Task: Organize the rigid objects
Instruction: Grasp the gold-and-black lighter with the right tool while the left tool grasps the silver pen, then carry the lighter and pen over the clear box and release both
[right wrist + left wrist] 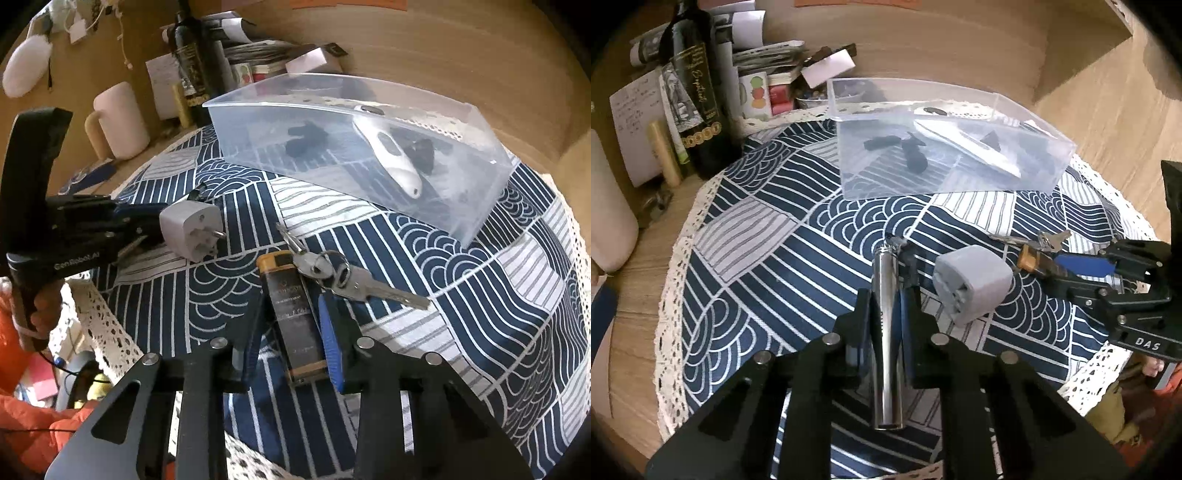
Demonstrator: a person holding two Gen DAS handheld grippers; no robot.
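My left gripper (886, 299) is shut on a silver metal cylinder (885, 332) that lies lengthwise between its fingers, low over the patterned cloth. My right gripper (291, 314) has its fingers around a dark rectangular box with orange ends (293, 314); the blue pad touches its right side and a gap shows on the left. A bunch of keys (343, 278) lies against the box's far end. A grey travel adapter (971, 284) stands between the grippers, also in the right wrist view (192, 229). A clear plastic bin (945, 147) holds several dark pieces and a white device (395, 158).
The round blue-and-white cloth (768, 258) covers a wooden table (639, 295). A dark wine bottle (698, 92), papers, small boxes and a white mug (122, 118) crowd the back left. A wooden wall (960, 44) rises behind the bin.
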